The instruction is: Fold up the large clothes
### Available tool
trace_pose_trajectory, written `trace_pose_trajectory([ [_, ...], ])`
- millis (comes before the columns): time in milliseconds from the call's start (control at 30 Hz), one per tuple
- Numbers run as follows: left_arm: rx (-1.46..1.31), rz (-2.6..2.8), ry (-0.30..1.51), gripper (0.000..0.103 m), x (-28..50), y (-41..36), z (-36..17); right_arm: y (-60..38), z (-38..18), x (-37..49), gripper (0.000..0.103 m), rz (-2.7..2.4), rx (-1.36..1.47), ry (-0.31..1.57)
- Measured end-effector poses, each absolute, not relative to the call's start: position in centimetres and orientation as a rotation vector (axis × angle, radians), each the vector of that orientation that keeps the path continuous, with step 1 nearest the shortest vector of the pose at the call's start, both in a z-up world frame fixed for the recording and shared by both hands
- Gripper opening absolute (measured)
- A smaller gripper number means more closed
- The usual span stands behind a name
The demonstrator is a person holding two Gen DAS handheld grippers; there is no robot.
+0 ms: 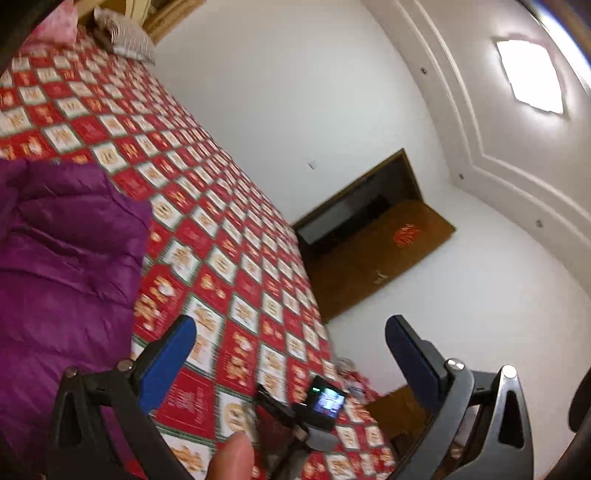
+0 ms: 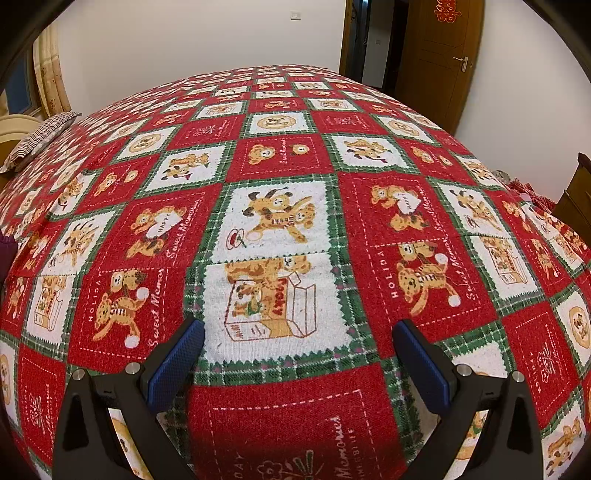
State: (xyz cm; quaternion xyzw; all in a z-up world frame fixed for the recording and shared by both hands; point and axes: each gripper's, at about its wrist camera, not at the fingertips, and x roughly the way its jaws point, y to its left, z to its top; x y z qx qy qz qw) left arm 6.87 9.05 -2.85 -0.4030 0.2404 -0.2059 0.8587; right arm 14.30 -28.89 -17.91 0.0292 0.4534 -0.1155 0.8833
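The left gripper (image 1: 290, 334) is hanging above the bed with its blue-padded fingers (image 1: 168, 358) spread wide apart and nothing between them. Its camera is tilting steeply, so the room appears rolled to one side. The purple padded jacket (image 1: 62, 266) is lying on the red teddy-bear patchwork bedspread (image 1: 229, 229), at the left of this view and just beside the gripper's left finger; whether the finger is touching it cannot be told. A fingertip (image 1: 232, 458) of the person is showing at the bottom edge. Beyond it, the other gripper's camera unit with a lit small screen (image 1: 328, 400) is sitting low over the bedspread.

The right gripper (image 2: 298, 332) is hovering over the bedspread (image 2: 280, 155) with its fingers likewise wide apart and empty, pointing across the bed toward the far white wall (image 2: 207, 33). Only a sliver of purple fabric (image 2: 7, 245) is showing at the far left edge of this view. A striped pillow (image 2: 40, 136) is resting at the far left corner of the bed. A brown wooden door (image 2: 439, 55) is standing open at the far right.
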Motion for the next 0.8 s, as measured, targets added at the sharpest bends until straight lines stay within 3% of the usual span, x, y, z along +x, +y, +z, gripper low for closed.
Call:
trace_pose_trajectory([
  [400,-0.518,-0.354,0.491,0.103,5.6,5.9,-0.9,-28.9,-17.9,14.3,0.102,-0.240,0.061,0.944],
  [633,-0.372,-0.362,0.379,0.103,3.7,4.8,0.5,-28.9,-17.9,14.3,0.102,-0.241,0.061,0.944],
  [800,-0.184,-0.264,0.417,0.103,4.7,2.4,0.7,-28.8,-17.9,14.3,0.102,-0.240,0.061,0.944],
])
